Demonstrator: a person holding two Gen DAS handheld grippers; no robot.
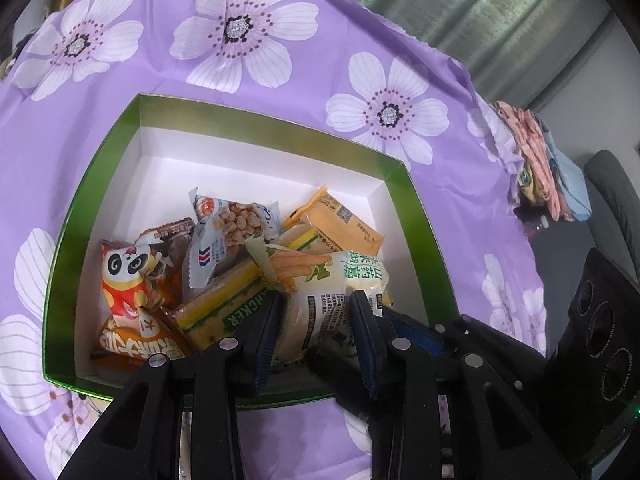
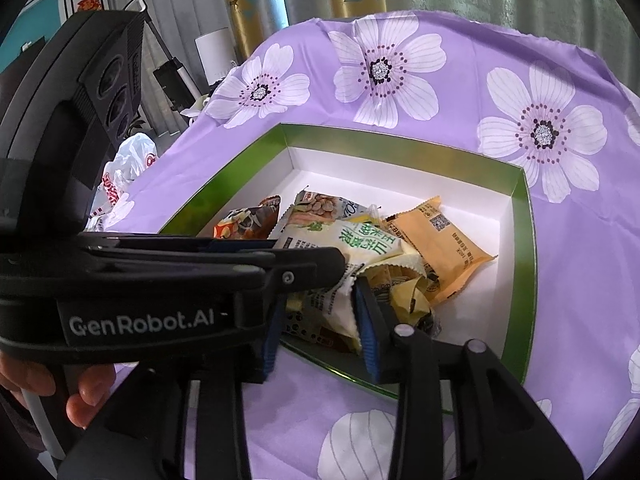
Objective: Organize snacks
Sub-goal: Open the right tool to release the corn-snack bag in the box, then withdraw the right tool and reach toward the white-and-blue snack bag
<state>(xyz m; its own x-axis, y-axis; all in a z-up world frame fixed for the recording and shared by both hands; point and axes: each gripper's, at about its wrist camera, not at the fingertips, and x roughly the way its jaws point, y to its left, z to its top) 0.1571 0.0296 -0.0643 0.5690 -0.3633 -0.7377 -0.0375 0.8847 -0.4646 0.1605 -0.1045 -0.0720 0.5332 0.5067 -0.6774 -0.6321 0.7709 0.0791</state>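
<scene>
Green-walled box [image 1: 404,200] with a white inside, standing on a purple cloth [image 1: 168,68] printed with large white flowers, snack packets heaped in its near half.

Left gripper [image 1: 316,300] closed on a pale packet [image 1: 332,292] with drawn carrots and green Chinese characters, blue pads pressing its two sides, packet hanging over the pile inside the box.

Beneath that packet, a yellow pack [image 1: 224,300] lettered "CRACKER" in white on a green band, only the last letters clear. Left of it, a red packet with a cartoon panda [image 1: 124,276]; below, an orange one [image 1: 136,340] with large white Chinese characters. Behind, a clear-windowed packet of nuts [image 1: 232,224] and an orange packet [image 1: 336,220] bearing a QR code, small print too fine to read.

Right gripper [image 2: 320,320] at the near wall of the box, jaws parted and no pad pressing anything, a crumpled pale wrapper edge [image 2: 340,304] lying between the fingers. From the right wrist view, left tool's black body crossing in front, marked "GenRobot.AI" [image 2: 142,324] in white, a hand [image 2: 52,384] wrapped around its handle. White plastic bag with red print [image 2: 124,172] off the cloth's left edge, lettering unreadable.
</scene>
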